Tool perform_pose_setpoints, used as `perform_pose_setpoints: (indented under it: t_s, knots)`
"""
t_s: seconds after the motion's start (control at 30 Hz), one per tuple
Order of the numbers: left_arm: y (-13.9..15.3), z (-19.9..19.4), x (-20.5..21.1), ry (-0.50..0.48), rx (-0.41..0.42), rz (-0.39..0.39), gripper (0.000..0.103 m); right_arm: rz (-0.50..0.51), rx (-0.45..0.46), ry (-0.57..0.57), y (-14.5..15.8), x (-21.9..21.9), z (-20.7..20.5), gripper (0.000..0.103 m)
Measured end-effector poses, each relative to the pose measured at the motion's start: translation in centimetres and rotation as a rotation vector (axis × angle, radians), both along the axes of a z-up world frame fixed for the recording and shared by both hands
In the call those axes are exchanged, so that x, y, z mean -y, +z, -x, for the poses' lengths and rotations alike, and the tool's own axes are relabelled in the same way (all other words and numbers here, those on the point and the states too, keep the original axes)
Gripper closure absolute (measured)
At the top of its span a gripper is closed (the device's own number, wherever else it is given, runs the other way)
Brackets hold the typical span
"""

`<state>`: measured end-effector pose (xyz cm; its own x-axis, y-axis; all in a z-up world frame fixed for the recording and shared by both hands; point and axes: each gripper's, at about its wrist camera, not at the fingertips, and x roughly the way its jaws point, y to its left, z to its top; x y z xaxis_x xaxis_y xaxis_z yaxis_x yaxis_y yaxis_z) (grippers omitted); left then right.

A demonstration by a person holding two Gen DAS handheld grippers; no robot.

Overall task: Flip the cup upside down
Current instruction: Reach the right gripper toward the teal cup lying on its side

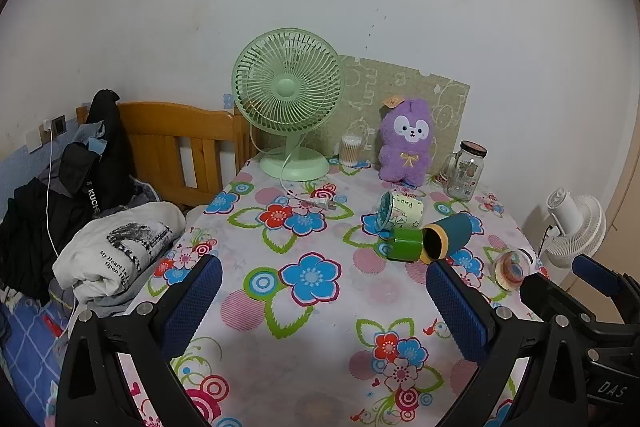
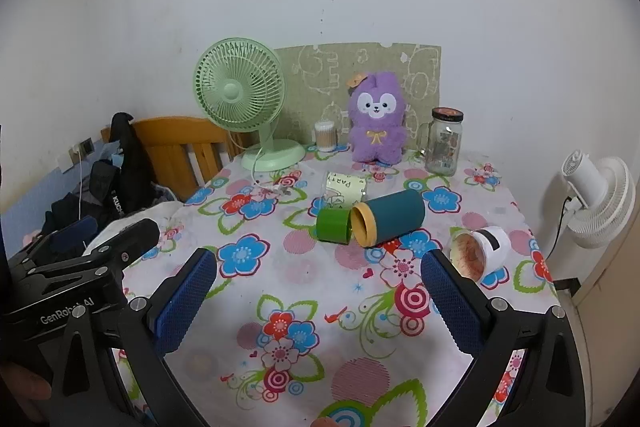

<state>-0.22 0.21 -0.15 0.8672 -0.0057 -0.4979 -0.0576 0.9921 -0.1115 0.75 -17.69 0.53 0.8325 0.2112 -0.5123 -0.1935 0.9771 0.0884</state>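
Several cups lie on their sides on the flowered tablecloth (image 1: 320,327). A teal cup with a yellow rim (image 1: 450,233) (image 2: 390,219) lies with its mouth toward me. A small green cup (image 1: 406,243) (image 2: 334,225) touches it. A pale "Party" cup (image 1: 400,211) (image 2: 346,187) lies behind them. A white cup with a reddish inside (image 1: 512,269) (image 2: 480,251) lies near the right edge. My left gripper (image 1: 324,303) is open and empty above the near table. My right gripper (image 2: 318,297) is open and empty, short of the cups.
At the back stand a green desk fan (image 1: 288,99), a cotton swab box (image 1: 350,151), a purple plush (image 1: 408,143) and a glass jar (image 1: 466,171). A plug and cable (image 1: 320,203) lie mid-table. Clothes (image 1: 116,251) are piled on the left. A white fan (image 2: 596,195) is on the right.
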Motion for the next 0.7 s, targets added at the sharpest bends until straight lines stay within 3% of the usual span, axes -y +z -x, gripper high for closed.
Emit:
perform_pose_setpoints:
  t_s: [0.5,0.7]
  knots:
    - [-1.3,-1.3,-0.5,0.009,-0.044,0.003,0.0,0.039,-0.102,-0.036,-2.0,0.3,-2.8,0.0]
    - [-2.0,-2.4,-0.8,0.009,-0.061,-0.002,0.0,0.064,-0.131,-0.066,-2.3,0.7,-5.8,0.0]
